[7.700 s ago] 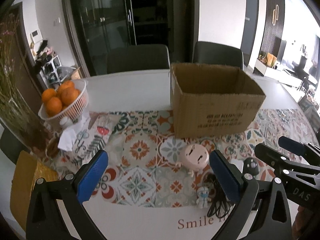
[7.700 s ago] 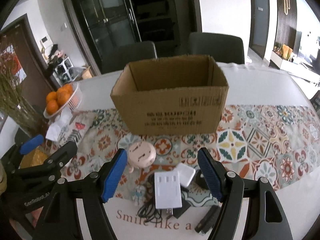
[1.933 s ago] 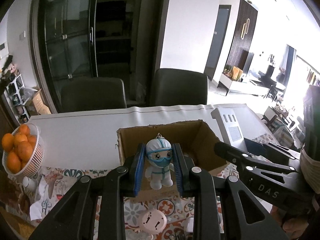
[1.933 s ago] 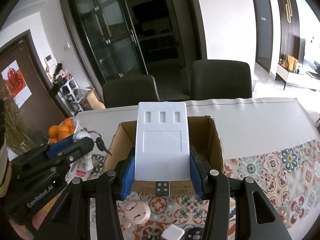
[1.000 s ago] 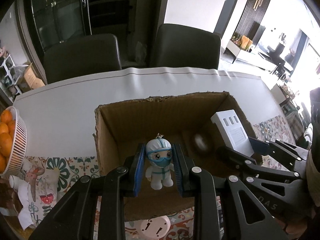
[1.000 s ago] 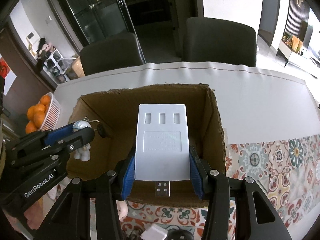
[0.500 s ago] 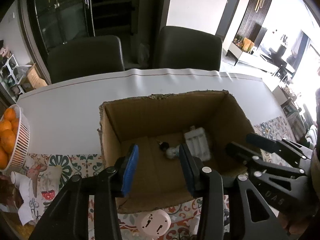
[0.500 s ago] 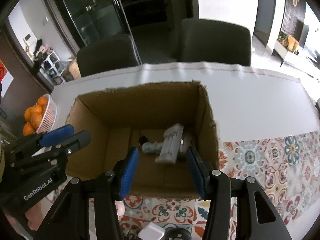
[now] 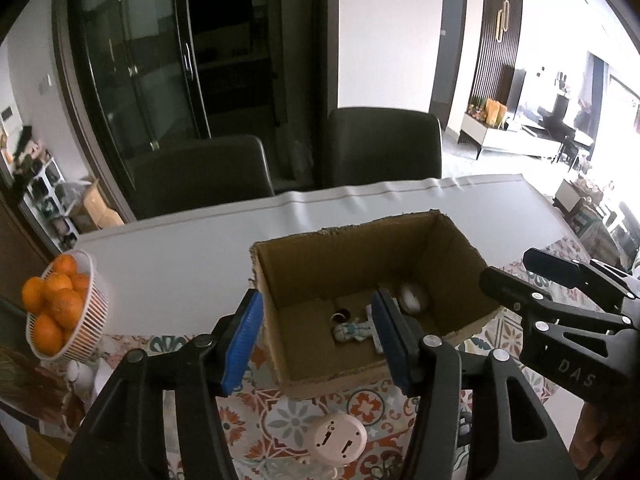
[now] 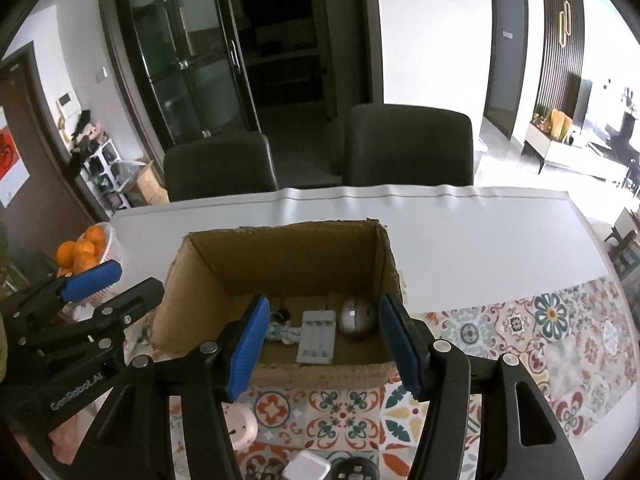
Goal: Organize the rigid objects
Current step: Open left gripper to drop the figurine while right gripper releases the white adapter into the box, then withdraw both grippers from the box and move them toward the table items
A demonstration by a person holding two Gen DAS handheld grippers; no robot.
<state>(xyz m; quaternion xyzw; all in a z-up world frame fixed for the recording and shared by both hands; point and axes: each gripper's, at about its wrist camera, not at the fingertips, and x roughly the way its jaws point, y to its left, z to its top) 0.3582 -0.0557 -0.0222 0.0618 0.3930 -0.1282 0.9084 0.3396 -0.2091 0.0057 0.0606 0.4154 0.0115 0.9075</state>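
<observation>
An open cardboard box (image 9: 440,248) (image 10: 208,276) stands on the patterned runner. Inside lie a small masked figurine (image 9: 350,331) (image 10: 283,332), a white power strip (image 10: 316,337) and a round grey ball-shaped object (image 9: 412,298) (image 10: 356,316). My left gripper (image 9: 318,344) is open and empty, above the box's near left side. My right gripper (image 10: 324,350) is open and empty, above the box's near edge. Each gripper shows in the other's view, the right one (image 9: 536,280) and the left one (image 10: 116,284). A round pink plug (image 9: 339,438) (image 10: 242,430) lies on the runner in front of the box.
A white basket of oranges (image 9: 60,308) (image 10: 86,252) stands at the left. A white adapter (image 10: 307,468) and a dark round object (image 10: 354,470) lie at the near edge. Two dark chairs (image 10: 408,148) stand behind the white table (image 10: 460,232).
Since a second ago both grippers opened: the figurine and the power strip dropped into the box. Both grippers have since pulled back and up a little.
</observation>
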